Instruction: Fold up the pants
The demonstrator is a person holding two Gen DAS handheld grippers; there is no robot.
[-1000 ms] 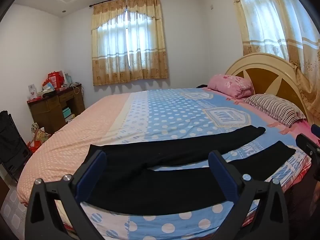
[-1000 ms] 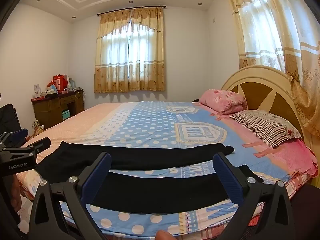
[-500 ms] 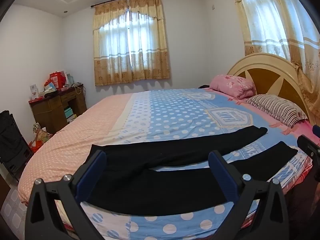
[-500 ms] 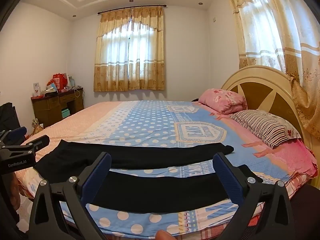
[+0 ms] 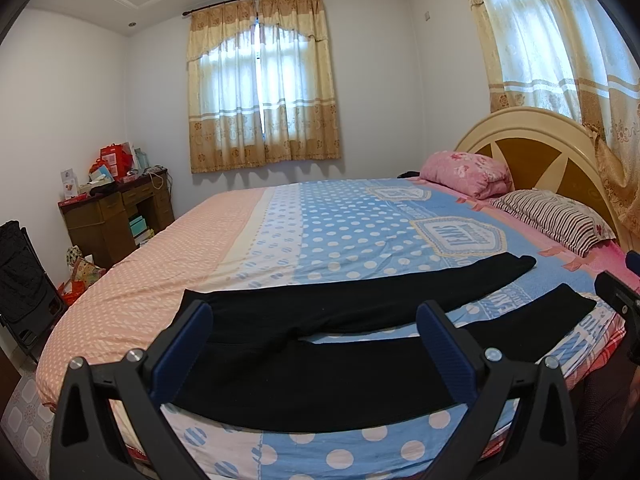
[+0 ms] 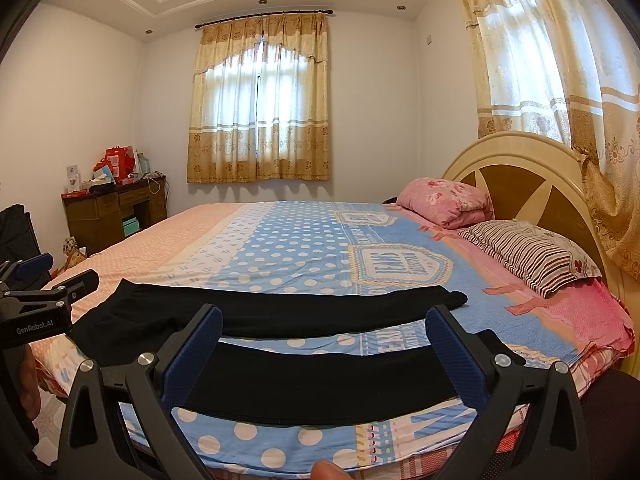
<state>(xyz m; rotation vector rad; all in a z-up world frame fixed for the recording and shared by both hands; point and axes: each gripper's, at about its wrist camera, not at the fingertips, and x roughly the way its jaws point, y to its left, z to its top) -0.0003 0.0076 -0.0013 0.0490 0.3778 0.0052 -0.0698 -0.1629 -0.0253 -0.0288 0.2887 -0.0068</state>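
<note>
The black pants lie flat on the bed, not folded yet. Your left gripper and right gripper are both wide apart, holding nothing.

A: Left wrist cam? 
B: Behind left gripper, low at bed edge, facing across it twd window.
A: Right wrist?
B: Same heading, behind right gripper. Both share pants, pillows, headboard.
</note>
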